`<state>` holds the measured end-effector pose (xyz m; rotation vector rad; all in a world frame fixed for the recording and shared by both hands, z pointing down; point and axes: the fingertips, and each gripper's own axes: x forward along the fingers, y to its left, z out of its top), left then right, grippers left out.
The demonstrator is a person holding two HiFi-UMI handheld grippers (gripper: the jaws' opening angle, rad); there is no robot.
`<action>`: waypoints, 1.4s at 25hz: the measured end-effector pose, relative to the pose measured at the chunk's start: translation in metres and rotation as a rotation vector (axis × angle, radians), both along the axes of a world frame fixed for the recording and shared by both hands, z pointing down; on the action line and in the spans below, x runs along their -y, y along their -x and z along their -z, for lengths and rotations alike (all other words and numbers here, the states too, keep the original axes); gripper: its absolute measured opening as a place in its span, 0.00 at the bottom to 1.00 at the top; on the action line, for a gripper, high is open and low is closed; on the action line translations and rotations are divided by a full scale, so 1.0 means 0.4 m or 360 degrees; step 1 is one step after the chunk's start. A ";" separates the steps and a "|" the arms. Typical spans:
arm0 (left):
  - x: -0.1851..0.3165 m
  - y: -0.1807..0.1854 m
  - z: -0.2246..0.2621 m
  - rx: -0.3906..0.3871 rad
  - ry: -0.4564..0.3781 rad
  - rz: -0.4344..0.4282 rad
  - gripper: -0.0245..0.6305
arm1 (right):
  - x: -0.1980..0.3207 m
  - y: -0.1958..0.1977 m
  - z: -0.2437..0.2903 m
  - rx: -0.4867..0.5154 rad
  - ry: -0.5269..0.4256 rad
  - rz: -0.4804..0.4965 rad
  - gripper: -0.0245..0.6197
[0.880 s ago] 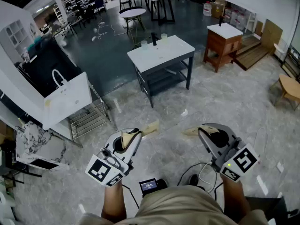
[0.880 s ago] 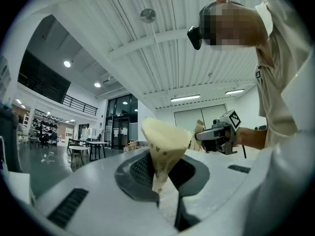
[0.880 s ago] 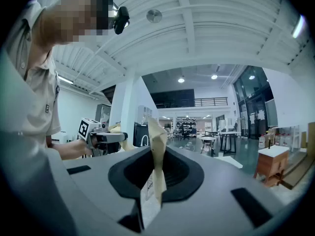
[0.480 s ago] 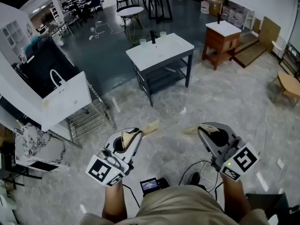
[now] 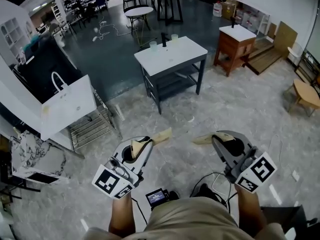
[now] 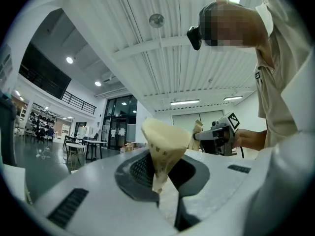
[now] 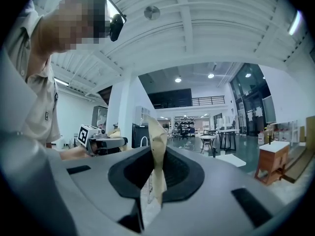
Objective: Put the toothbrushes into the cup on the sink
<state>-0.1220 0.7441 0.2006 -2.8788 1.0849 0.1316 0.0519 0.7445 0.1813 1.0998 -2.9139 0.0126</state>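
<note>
The sink stand (image 5: 175, 56), a white top on a dark frame, is far ahead across the marble floor. On it are a black faucet (image 5: 163, 39) and two pale cups (image 5: 153, 45) (image 5: 174, 37). No toothbrush can be made out at this distance. My left gripper (image 5: 161, 136) is held low and near my body, its cream tips (image 6: 165, 141) pressed together with nothing between them. My right gripper (image 5: 204, 140) is held beside it, tips (image 7: 156, 151) also together and empty. Each gripper view shows the other gripper (image 6: 216, 136) (image 7: 98, 142) beside it.
A white board with a curved handle (image 5: 65, 106) leans over a wire rack (image 5: 92, 126) at left. A wooden cabinet (image 5: 234, 43) stands right of the sink stand, a wooden stool (image 5: 306, 94) at far right. Cables and a small screen device (image 5: 157, 197) lie by my feet.
The head view has drifted slightly, so the room sits a little differently. Both grippers keep their place and stay shut.
</note>
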 end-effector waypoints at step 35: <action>0.925 -0.321 -0.054 0.0167 0.0109 0.0190 0.10 | 1.011 -0.346 -0.084 0.0164 0.0090 0.0125 0.10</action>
